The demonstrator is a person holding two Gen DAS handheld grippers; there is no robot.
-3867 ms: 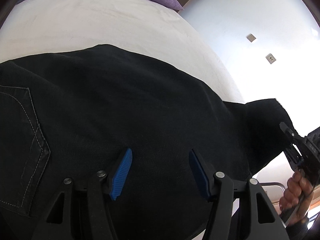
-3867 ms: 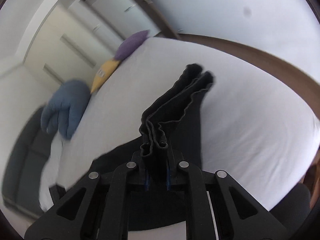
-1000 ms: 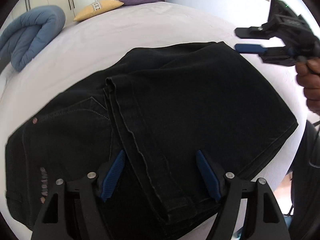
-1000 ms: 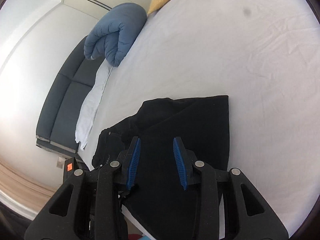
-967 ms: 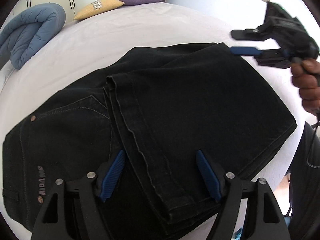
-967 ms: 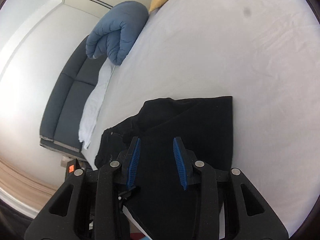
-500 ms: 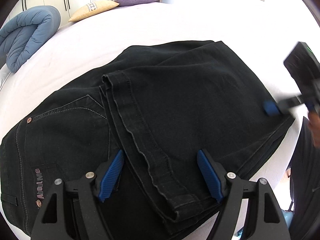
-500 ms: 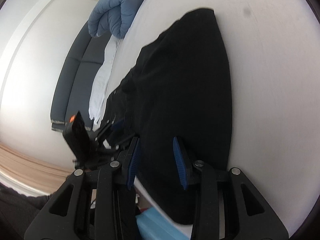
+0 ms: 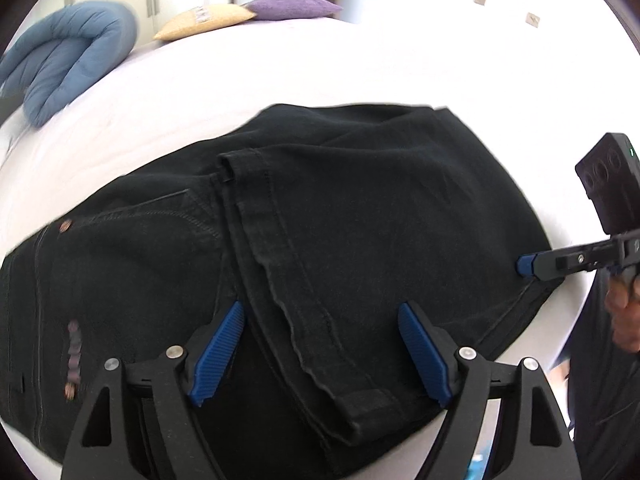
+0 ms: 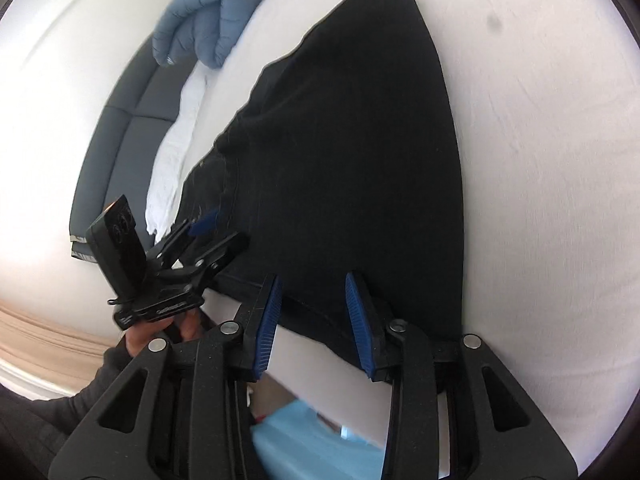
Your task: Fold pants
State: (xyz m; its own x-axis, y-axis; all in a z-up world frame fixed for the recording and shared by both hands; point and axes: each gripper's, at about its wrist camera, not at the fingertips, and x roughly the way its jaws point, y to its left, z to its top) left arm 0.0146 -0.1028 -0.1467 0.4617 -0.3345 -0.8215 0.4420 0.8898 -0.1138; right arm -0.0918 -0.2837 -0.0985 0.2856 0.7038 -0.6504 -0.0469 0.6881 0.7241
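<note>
Lying folded on the white bed (image 9: 360, 64), the black pants (image 9: 360, 216) take up the near part of the mattress, with the leg part doubled back over the seat so the hems (image 9: 256, 216) cross the middle of the stack beside the back pocket (image 9: 152, 236). A copper rivet (image 9: 65, 225) shows on the pocket side, and a blurred label sits near the waist edge. The left gripper (image 9: 320, 356) hovers over the near edge of the pants, its blue pads spread wide and holding nothing, the hem strip running between them. The right gripper (image 10: 314, 326) sits at the fold end of the pants, at the near edge of the bed; its blue pads stand apart with nothing held, and the corner of the fabric lies between them, though contact cannot be told. From the left wrist view its blue tip (image 9: 528, 266) rests just at the pants' right edge. Beyond the pants, on the far side of the bed, lie a rolled blue duvet (image 9: 68, 56), a yellow pillow (image 9: 204, 20) and a purple pillow (image 9: 296, 6). A dark sofa (image 10: 120, 136) stands past the bed's side with a white cloth (image 10: 176, 148) by it.
</note>
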